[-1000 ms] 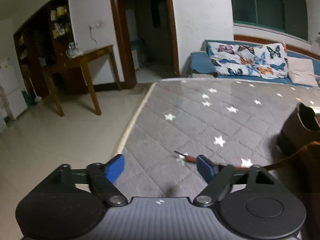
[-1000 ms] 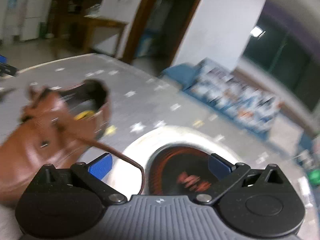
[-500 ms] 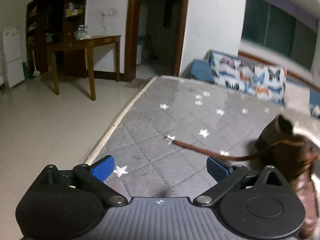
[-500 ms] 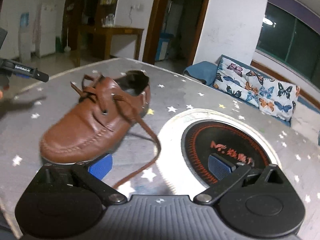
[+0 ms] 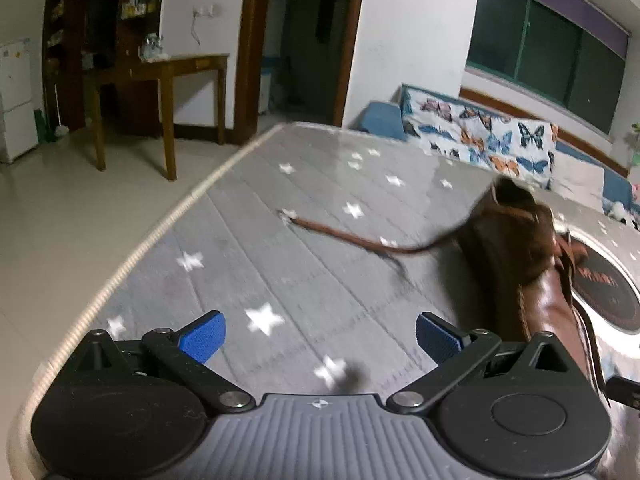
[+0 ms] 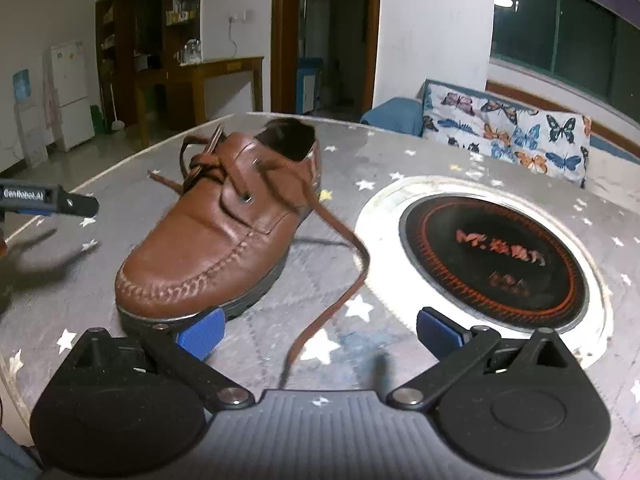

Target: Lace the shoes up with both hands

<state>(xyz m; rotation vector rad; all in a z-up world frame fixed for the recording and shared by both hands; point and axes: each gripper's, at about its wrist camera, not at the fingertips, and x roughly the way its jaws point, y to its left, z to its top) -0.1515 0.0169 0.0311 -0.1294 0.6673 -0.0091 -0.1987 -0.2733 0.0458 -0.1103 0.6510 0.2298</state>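
A brown leather shoe [image 6: 216, 232] stands on the grey star-patterned table [image 6: 380, 304], toe toward my right gripper. One brown lace end [image 6: 340, 280] trails from its eyelets down toward my right gripper [image 6: 320, 330], which is open and empty just in front of the toe. In the left wrist view the shoe [image 5: 528, 264] is at the right, and its other lace end [image 5: 344, 236] lies stretched left across the table. My left gripper [image 5: 320, 338] is open and empty, short of that lace. Part of the left gripper [image 6: 48, 202] shows at the left of the right wrist view.
A round black cooktop [image 6: 496, 260] with a white ring is set in the table right of the shoe. The table's left edge [image 5: 132, 260] drops to a tiled floor. A butterfly-print sofa [image 5: 480, 144], a wooden side table [image 5: 160, 76] and a doorway stand behind.
Both grippers have swung and drawn back, so the shoe now sits larger and steadier in the right view. The left view has panned right, bringing the shoe and its lace further in.
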